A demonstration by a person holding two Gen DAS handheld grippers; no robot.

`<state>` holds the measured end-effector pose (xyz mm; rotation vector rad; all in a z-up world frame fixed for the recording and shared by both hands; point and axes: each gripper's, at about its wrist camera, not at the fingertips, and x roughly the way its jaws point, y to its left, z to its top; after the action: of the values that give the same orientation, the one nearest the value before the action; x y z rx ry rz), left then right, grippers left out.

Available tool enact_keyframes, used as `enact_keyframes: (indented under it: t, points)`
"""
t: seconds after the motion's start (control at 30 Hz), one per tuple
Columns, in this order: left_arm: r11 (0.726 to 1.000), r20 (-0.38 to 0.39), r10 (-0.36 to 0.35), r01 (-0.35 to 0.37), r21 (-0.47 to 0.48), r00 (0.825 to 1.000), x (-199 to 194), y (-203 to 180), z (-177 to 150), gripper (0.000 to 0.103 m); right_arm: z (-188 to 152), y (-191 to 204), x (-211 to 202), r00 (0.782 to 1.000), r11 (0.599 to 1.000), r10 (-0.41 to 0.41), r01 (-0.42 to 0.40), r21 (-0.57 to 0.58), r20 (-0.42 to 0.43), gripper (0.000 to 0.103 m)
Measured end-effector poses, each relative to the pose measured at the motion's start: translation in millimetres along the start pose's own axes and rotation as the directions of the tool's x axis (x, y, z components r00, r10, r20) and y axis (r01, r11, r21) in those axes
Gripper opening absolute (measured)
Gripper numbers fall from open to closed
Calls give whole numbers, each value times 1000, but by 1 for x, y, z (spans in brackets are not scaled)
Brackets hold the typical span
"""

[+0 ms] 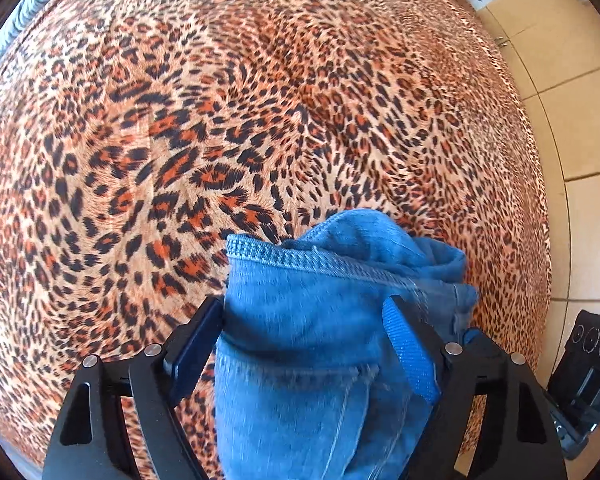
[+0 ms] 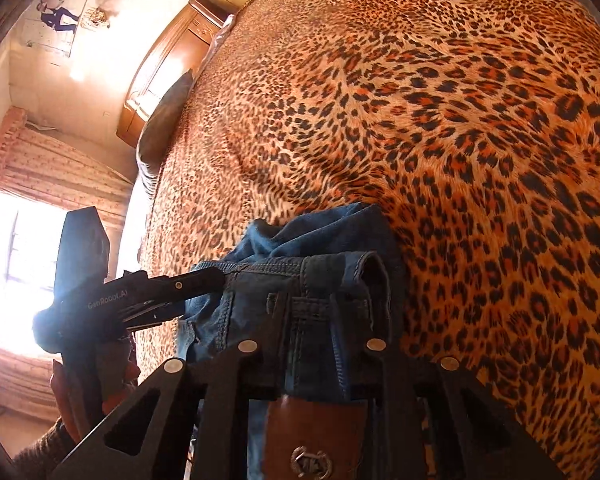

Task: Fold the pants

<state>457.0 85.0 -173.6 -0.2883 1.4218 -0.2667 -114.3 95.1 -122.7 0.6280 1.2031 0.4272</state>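
Over bedspread (image 1: 260, 100) | jeans (image 1: 320, 340) in both grippers (waistband bunched) | room ahead

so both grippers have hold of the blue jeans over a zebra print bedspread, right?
Not quite: the bedspread is leopard print, not zebra, as the left wrist view shows plainly. The rest stands: the blue jeans sit between the left gripper fingers, and the right gripper pinches their waistband.

Pants (image 1: 300, 340) between left claw (image 1: 304, 320) fingers, above bedspread (image 1: 220, 120)
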Motion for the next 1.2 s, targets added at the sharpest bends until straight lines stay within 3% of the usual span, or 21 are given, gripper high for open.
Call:
enact_keyframes:
  t: [0.07,0.17,0.23,0.33,0.4,0.5,0.63,0.7,0.77,0.93,1.2]
  points:
    - [998,46,18,-21,62,999,-24,-10,-24,83,-16,9,-18,999,999,35,-35,-30,-1,26]
    - [991,55,44,-50,125,998,-31,-18,-70,83,-52,20,-32,997,995,72,-74,-65,-29,33]
    - [989,6,57,-57,135,998,-21,-22,-95,83,-72,22,-30,996,994,71,-76,-84,-62,33]
    - [981,-54,112,-101,166,992,-4,-23,-122,83,-99,9,-10,992,997,-2,-8,-79,-129,30]
    - [981,-84,129,-115,159,988,15,-22,-127,85,-108,3,1,989,994,-47,33,-100,-142,29]
    - [987,-90,105,-94,127,990,12,-22,-122,85,-101,5,-1,988,998,-36,28,-58,-147,31]
    - [976,-14,137,-133,175,990,-17,-33,-121,84,-87,6,-28,997,1000,29,-30,-5,-75,38]
    - [973,12,135,-135,187,991,-29,-38,-124,84,-85,5,-44,999,1000,19,-19,14,-32,49]
    - [972,35,138,-142,185,990,-36,-43,-126,84,-81,1,-52,1000,1000,4,-4,29,-14,52]
    - [974,58,141,-149,172,988,-70,-39,-146,84,-83,-13,-61,1000,997,-21,22,72,-11,52]
    - [964,91,206,-218,153,974,-86,-40,-162,84,-96,-20,-55,998,996,-29,34,84,-61,58]
